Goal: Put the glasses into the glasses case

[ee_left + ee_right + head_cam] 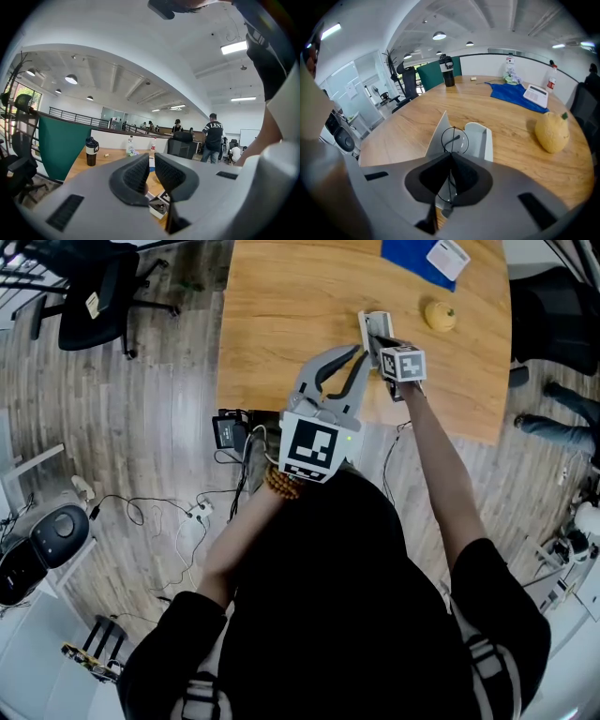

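Over the open white glasses case (480, 140) on the wooden tabletop (403, 124), the right gripper's (451, 159) jaws pinch thin black wire-rimmed glasses (454, 139), one round lens upright. Bare wood spreads left of the case; a yellow fruit (552, 131) sits apart on the right. The left gripper (151, 165) hangs at the tabletop's near edge, jaws a slim gap apart, empty. The right jaws hide the frame's lower half
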A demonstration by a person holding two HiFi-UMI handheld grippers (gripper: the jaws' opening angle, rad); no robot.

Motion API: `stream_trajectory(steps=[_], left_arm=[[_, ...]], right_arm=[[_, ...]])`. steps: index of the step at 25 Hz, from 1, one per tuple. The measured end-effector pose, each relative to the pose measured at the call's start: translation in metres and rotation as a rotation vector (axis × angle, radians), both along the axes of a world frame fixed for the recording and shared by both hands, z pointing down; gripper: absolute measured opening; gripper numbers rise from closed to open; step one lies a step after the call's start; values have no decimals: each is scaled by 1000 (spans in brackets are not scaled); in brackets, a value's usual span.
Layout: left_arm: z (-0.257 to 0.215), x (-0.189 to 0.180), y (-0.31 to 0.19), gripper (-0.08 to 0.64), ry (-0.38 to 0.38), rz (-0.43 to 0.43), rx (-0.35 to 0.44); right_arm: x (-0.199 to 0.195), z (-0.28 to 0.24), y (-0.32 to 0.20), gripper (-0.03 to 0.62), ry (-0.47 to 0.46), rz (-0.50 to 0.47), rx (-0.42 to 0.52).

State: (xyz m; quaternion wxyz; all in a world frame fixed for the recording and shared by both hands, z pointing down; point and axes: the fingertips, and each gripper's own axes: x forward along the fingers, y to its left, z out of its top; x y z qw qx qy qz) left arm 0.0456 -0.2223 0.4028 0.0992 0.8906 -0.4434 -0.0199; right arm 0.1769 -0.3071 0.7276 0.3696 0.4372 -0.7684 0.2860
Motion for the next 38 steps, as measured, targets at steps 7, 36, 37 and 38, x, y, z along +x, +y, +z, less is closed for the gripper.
stream_trajectory(steps=[7,36,37,38], left_arm=[[4,-6,1,49,-4,3,-6],[6,3,2,49,-11,31,-5],[6,3,3,49,-10,32,-4],[6,3,3,49,-10,33,-3]], right_arm=[[-6,10,-1,29,39,-5,-17],[13,10,-5,8,161,-72,-18],[14,7,-5,8,153,-68,-4],[13,4,-6,14,129,-71,18]])
